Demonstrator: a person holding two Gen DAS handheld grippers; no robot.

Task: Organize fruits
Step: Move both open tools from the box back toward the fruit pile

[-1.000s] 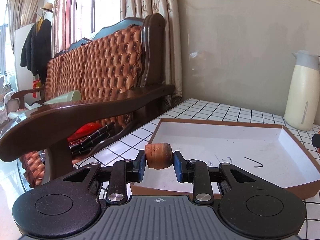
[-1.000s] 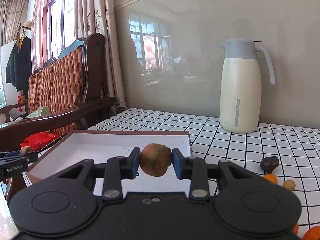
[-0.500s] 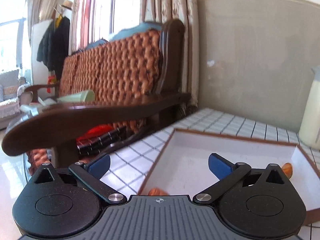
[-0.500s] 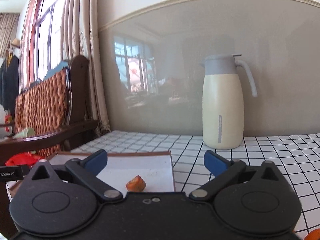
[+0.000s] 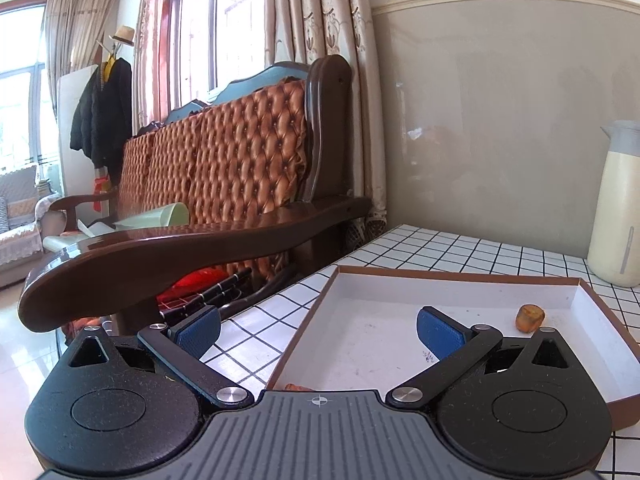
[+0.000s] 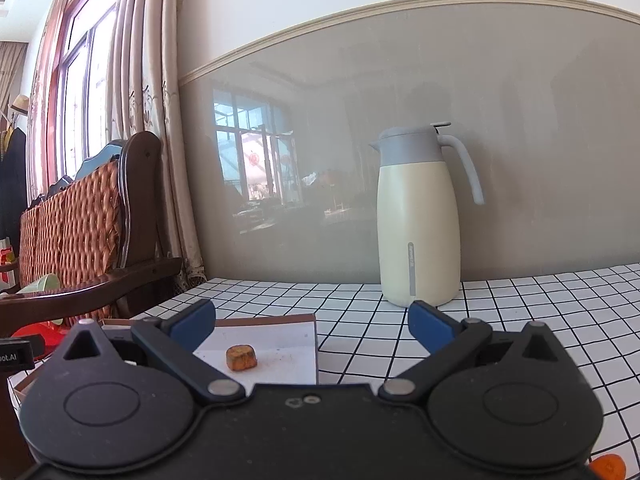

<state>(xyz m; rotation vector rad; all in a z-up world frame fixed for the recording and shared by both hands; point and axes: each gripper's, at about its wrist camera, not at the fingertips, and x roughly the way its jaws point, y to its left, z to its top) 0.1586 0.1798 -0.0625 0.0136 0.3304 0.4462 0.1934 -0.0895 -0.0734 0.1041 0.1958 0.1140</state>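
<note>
Your right claw (image 6: 312, 322) hangs with its blue pads spread wide and nothing between them, over the checked worktop (image 6: 520, 320). Near left lies the box (image 6: 280, 344), white inside with a brown rim, and one orange-brown fruit (image 6: 241, 358) rests on its floor, apart from the walls. Far across the worktop the jug (image 6: 418, 236) stands upright by the wall. An orange piece (image 6: 608, 466) shows at the near right edge. A chair (image 6: 80, 232) stands left of the worktop.

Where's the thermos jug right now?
The cream thermos jug stands upright on the checked tablecloth against the grey wall, behind and right of the shallow cardboard box; the left wrist view catches it at the far right edge.
</note>
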